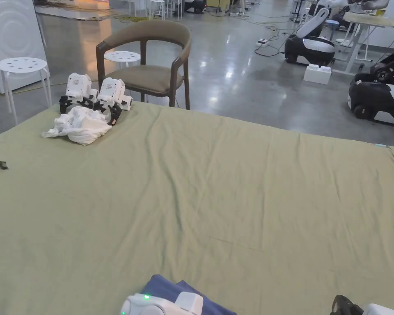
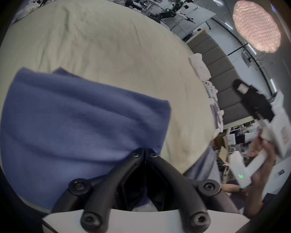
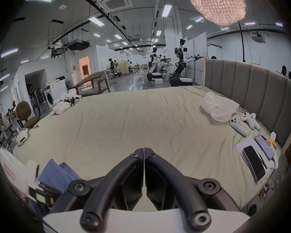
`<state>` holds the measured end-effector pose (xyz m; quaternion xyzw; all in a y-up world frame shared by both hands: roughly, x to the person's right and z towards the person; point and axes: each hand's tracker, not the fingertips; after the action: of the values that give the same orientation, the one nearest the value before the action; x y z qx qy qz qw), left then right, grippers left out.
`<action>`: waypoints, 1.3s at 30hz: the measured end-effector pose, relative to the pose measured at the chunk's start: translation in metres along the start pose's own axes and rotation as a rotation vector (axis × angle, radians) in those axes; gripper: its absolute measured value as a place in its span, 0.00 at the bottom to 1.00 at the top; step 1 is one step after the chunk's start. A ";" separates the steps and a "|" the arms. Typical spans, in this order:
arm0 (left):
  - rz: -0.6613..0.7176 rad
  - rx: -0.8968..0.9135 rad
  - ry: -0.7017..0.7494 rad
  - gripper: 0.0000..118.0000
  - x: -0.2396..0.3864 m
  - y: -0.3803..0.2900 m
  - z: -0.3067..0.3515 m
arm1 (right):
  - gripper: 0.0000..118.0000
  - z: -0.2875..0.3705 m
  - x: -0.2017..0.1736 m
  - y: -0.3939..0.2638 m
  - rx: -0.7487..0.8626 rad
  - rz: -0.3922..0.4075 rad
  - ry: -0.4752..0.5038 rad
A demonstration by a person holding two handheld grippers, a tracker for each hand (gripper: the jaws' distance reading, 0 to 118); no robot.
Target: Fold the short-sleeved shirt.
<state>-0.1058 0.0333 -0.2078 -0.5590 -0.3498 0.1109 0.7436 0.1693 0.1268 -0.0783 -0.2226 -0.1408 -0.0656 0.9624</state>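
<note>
robotics lab | wheeled humanoid robots [image 3: 181, 65] | bed [image 3: 141, 119] mock-up | washing machine [image 3: 55, 93] | open concrete floor [image 1: 241, 74]

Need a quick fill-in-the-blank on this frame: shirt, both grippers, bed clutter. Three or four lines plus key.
1. The shirt lying on the bed sheet is ____ in colour.
2. The right gripper has its jaws ____, with nothing between them.
3. In the head view, the white cloth lies at the sheet's far ____ corner.
4. The left gripper has its tips over the ____.

Missing: blue; shut; left; shirt

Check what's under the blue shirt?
The shirt lies on the green sheet, which shows around it on the far and right sides. Whatever sits beneath the cloth itself is covered, so I cannot tell.
</note>
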 end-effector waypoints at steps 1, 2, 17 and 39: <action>-0.015 0.014 0.037 0.03 0.000 -0.004 -0.006 | 0.00 0.000 0.000 0.000 0.003 -0.001 0.000; -0.032 0.027 0.049 0.02 0.000 -0.007 -0.009 | 0.00 0.001 -0.001 0.001 0.003 -0.001 -0.001; -0.320 0.700 0.387 0.01 0.037 0.041 0.114 | 0.00 -0.005 -0.022 0.030 0.137 0.048 -0.029; -0.292 1.121 0.724 0.02 0.007 0.039 0.203 | 0.00 0.027 -0.050 0.068 0.273 0.128 -0.002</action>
<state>-0.2225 0.2039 -0.2145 -0.0383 -0.0406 -0.0202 0.9982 0.1279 0.2030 -0.0983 -0.0981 -0.1347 0.0160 0.9859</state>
